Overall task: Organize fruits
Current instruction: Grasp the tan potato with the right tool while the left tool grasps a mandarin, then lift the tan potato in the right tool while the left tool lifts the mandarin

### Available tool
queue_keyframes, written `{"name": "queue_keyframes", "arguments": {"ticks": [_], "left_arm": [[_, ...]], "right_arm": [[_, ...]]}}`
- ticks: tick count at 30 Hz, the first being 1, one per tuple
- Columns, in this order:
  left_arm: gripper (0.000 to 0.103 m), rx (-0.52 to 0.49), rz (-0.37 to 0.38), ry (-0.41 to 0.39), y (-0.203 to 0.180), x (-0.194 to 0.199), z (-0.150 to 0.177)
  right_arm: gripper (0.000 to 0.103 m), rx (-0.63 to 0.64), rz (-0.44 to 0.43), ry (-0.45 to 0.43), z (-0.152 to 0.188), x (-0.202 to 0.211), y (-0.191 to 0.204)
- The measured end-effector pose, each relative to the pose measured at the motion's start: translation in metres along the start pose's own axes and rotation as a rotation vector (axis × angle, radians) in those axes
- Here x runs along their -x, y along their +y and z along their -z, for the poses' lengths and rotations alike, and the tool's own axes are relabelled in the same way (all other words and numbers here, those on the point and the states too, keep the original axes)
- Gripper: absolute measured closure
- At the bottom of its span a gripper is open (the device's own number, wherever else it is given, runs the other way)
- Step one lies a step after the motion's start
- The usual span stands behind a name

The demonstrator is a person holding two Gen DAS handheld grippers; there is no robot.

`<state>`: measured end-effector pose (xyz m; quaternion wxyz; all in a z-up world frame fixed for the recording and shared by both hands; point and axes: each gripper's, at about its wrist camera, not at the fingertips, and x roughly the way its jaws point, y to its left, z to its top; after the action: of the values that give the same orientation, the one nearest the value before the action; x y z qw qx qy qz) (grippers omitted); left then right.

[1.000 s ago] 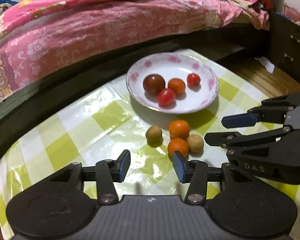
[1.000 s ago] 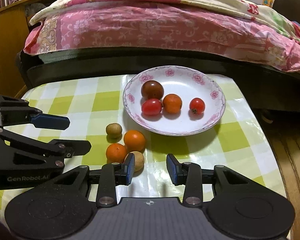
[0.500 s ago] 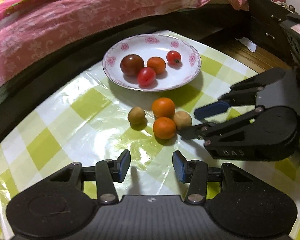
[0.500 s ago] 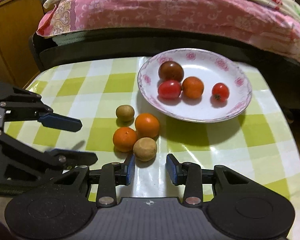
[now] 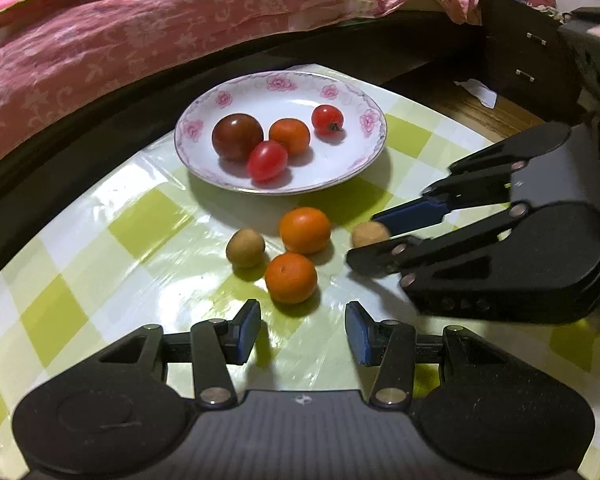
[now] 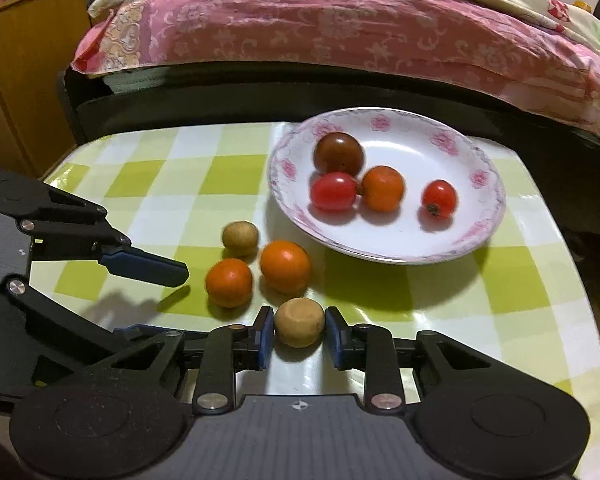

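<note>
Right wrist view: my right gripper (image 6: 299, 334) has its jaws narrowed to either side of a tan round fruit (image 6: 299, 322) on the checked table (image 6: 508, 276); pads sit just beside its flanks, and firm contact I cannot confirm.
Target position: nearest fruit of the loose group, below the two oranges, still resting on the table.
Loose group: near orange (image 6: 229, 282) and far orange (image 6: 285, 267) touching or nearly so; a second tan fruit (image 6: 240, 238) just beyond them.
Left gripper: my left gripper (image 5: 301, 333) hangs with jaws wide and nothing between them, the near orange just ahead of its tips.
Plate: floral plate (image 6: 480, 204) stands beyond the group, carrying a dark tomato (image 6: 339, 153), two red tomatoes and one orange fruit.
Progress: I judge four pieces plated and four left on the table; roughly half done.
Remaining: close on the tan fruit, carry it to the plate, then clear the other three.
</note>
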<state>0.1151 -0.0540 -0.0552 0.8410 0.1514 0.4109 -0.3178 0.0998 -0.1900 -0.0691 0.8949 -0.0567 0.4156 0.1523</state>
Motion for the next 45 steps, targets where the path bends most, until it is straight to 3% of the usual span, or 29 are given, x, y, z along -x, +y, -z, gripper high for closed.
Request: {"name": "queue_keyframes", "arguments": {"ticks": [9, 14, 21, 36, 45], "left_arm": [[0.05, 0.043, -0.038, -0.034, 0.0, -0.018, -0.01], [0.051, 0.049, -0.058, -0.034, -0.003, -0.019, -0.011], [0.065, 0.06, -0.06, -0.01, -0.005, -0.018, -0.016], [0.066, 0.064, -0.044, 0.014, -0.009, 0.0, -0.009], [0.066, 0.044, -0.063, 0.07, -0.009, 0.01, 0.005]], "right_arm": [[0.079, -0.174, 0.019, 0.042, 0.002, 0.008, -0.033], [0.079, -0.158, 0.019, 0.05, 0.001, 0.007, -0.031], [0.079, -0.124, 0.025, 0.053, -0.001, 0.005, -0.027], [0.079, -0.072, 0.032, 0.056, 0.001, 0.008, -0.016], [0.079, -0.039, 0.033, 0.062, 0.004, 0.015, -0.008]]}}
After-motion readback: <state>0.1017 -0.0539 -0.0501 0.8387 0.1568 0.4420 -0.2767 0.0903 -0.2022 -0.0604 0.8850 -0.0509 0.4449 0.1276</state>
